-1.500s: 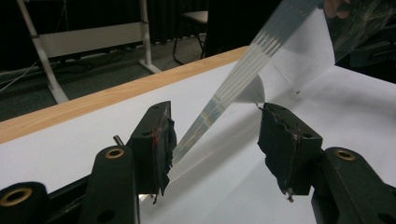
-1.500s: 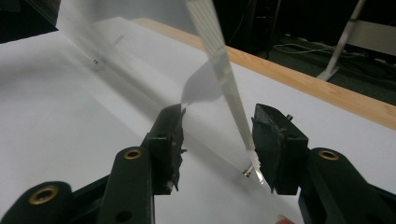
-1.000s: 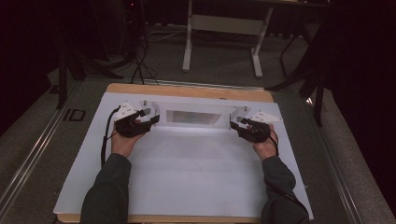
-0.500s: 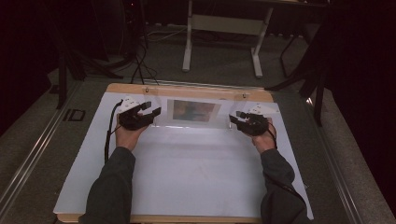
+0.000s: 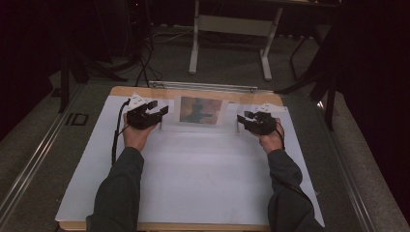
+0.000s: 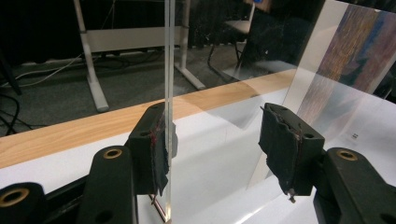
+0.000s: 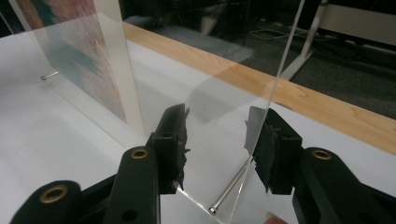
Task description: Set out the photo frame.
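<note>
A clear acrylic picture frame (image 5: 200,110) with a colourful print stands upright near the table's far edge. My left gripper (image 5: 159,110) is at its left end and my right gripper (image 5: 243,117) at its right end. In the left gripper view the panel's edge (image 6: 169,70) rises between the open jaws (image 6: 219,140), close against the left pad (image 6: 159,149), and the print (image 6: 350,51) shows at the right. In the right gripper view the jaws (image 7: 217,135) stand open astride the clear panel (image 7: 285,56), near the right pad. A metal pin (image 7: 229,191) lies at its base.
A white sheet (image 5: 203,174) covers the wooden table, whose far edge (image 5: 145,91) shows bare wood. Beyond it stand a desk's white legs (image 5: 196,43) and cables (image 5: 142,67) on the grey floor. A metal rail (image 5: 29,164) runs along the left.
The frame has tipped up from a low, washed-out slant to upright, so its print now faces the high camera. Both hands have shifted slightly outward and away with it.
</note>
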`<action>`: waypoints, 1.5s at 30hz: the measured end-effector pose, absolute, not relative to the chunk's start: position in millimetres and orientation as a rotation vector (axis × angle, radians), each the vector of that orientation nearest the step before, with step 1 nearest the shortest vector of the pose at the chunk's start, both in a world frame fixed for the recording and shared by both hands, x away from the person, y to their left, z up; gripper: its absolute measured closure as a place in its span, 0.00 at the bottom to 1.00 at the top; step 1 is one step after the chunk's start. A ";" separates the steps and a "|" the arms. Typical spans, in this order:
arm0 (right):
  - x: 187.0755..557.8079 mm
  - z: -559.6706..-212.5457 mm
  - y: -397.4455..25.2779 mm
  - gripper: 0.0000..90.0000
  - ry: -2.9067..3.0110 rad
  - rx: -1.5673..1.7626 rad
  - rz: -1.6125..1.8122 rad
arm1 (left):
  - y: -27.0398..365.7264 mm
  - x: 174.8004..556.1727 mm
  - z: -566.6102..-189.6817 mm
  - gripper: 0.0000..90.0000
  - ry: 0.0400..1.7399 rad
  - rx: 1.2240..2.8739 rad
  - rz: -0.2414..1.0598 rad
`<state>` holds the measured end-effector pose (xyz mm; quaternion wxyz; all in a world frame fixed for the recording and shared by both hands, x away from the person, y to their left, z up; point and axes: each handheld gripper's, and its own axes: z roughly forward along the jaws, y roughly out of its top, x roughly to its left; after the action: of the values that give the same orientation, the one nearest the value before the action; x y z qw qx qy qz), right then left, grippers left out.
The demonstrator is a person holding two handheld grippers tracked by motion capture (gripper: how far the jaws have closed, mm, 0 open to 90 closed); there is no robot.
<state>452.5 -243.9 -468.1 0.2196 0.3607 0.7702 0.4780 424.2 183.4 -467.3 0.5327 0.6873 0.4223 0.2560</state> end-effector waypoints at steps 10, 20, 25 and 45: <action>446.4 -466.9 -247.0 0.62 2.130 1.017 1.316 | 177.4 419.7 -464.4 0.49 1.018 1.645 0.617; 424.9 -464.1 -254.9 0.62 2.116 1.011 1.348 | 172.2 402.6 -467.5 0.49 1.020 1.626 0.597; 411.3 -466.3 -256.1 0.62 2.118 0.994 1.334 | 171.8 391.3 -463.7 0.49 1.031 1.654 0.580; 378.0 -459.5 -252.6 0.63 2.105 0.958 1.405 | 181.4 354.9 -462.4 0.49 1.055 1.599 0.551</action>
<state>378.0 -252.6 -459.5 0.2160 0.3457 0.7596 0.5069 354.9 181.4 -462.4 0.5430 0.6736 0.4443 0.2322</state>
